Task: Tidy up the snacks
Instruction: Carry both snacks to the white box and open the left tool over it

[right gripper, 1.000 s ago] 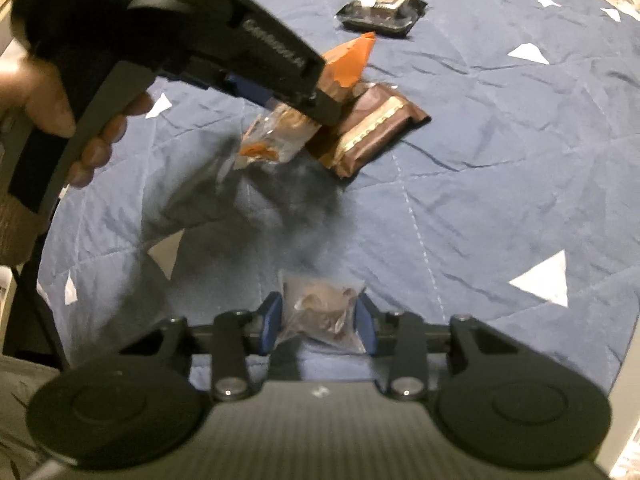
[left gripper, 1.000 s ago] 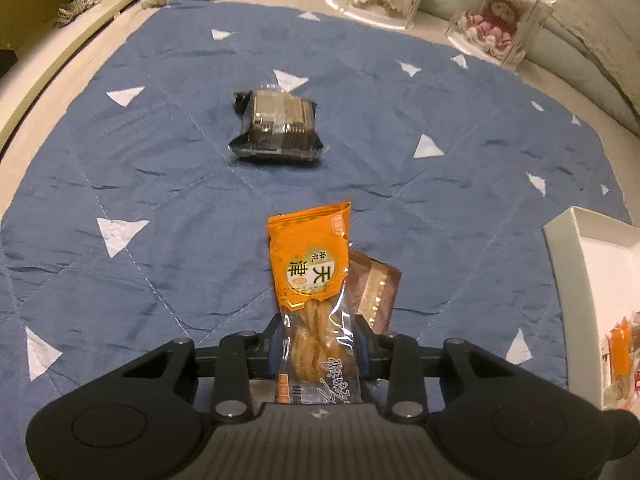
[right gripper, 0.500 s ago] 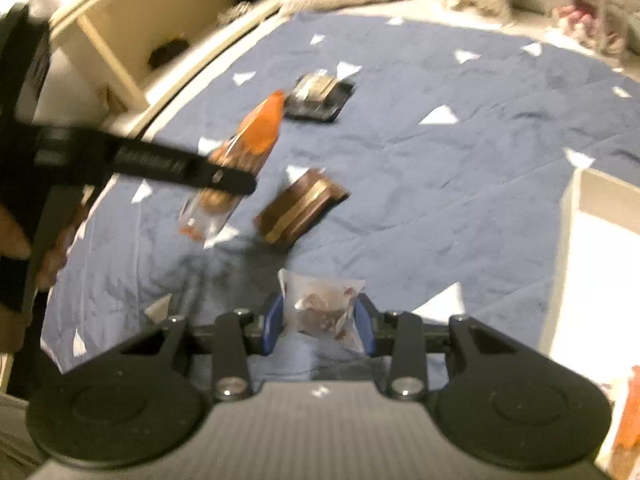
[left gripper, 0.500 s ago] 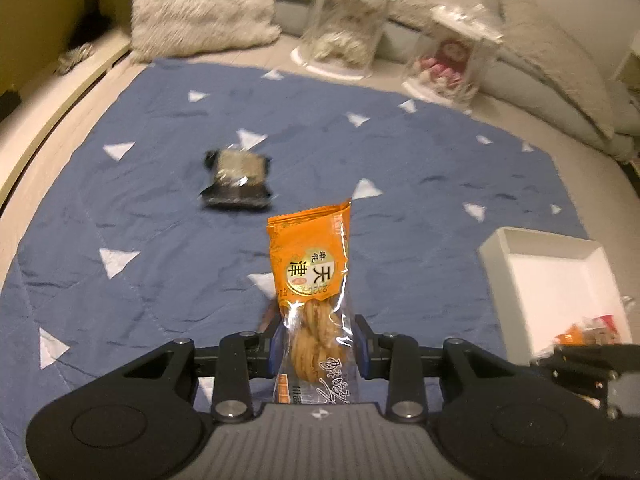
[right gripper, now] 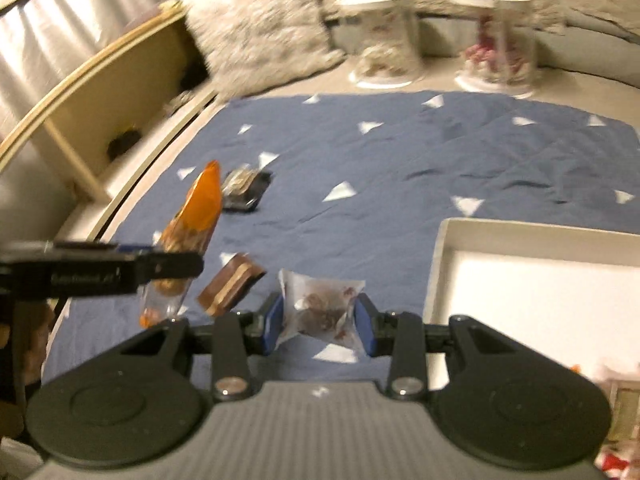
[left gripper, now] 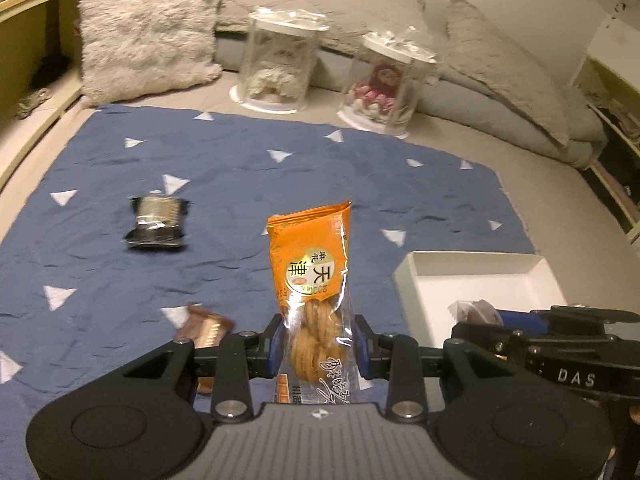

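I look over a blue quilted mat (left gripper: 280, 184) scattered with white triangles, spread on a beige padded floor; I take the mat as my landmark. Beyond its far edge stand a shaggy cream pillow (left gripper: 148, 28) and two clear domed containers (left gripper: 280, 60), with grey cushions (left gripper: 500, 64) behind them. Off its left edge runs a pale wooden shelf unit (right gripper: 80, 120). A white box (left gripper: 480, 280) sits on the mat's right near corner. On the mat lie a dark wrapped cake (left gripper: 158, 220) toward the left and a brown snack bar (left gripper: 206, 330) near the front edge.

My left tongs (left gripper: 318, 346) are clamped on an orange twist-snack packet (left gripper: 310, 268), held upright above the mat's near middle. My right tongs (right gripper: 322, 322) are clamped on a small clear pouch (right gripper: 322, 306) with dark contents, above the mat just left of the box.

Compared with a second ago, both tongs have risen with their snacks: the pillow, containers and cushions have come fully into the left view, the dark cake looks smaller, and the white box, then barely at the frame edge, now shows whole.
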